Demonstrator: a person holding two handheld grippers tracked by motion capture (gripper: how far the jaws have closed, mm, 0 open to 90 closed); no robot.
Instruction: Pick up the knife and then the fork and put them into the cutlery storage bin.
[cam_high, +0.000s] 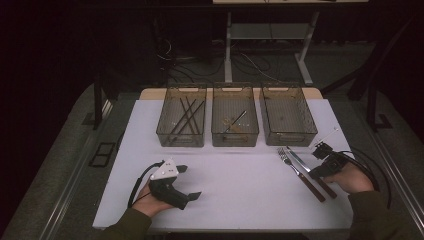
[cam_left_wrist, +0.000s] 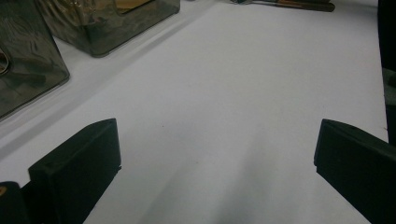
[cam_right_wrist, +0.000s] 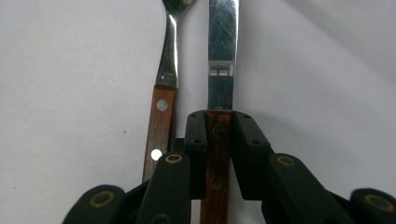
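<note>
A steel table knife with a brown riveted wooden handle (cam_right_wrist: 218, 140) is being clamped by the right gripper (cam_right_wrist: 218, 128) at the near right of the white tabletop (cam_high: 240, 175), the two black pads pressed on either side of the handle just behind the blade. The knife is lying flat on the table, and a matching wooden-handled steel fork (cam_right_wrist: 163, 112) is lying just to its left, parallel and close alongside but not caught in the jaws. The left gripper (cam_high: 192, 182) is being held idle at the near left, its jaws spread wide over bare table with nothing between them.

Three smoky translucent plastic bins are lined up along the far edge: the left bin (cam_high: 182, 120) is holding dark chopstick-like sticks, the middle bin (cam_high: 235, 120) a few pieces of cutlery too small to make out, and the right bin (cam_high: 287, 117) looks empty or nearly so.

The work in hand is judged to be sorting cutlery into the bins, with the knife only just being seized. For a clean lift, the grip is best kept square on the handle and the knife raised straight up, so that the neighbouring fork is not being dragged or nudged. Since the hold sits near the blade end of the handle, the blade may be tipping downward once lifted; a firm squeeze and a slow carry are being called for.
</note>
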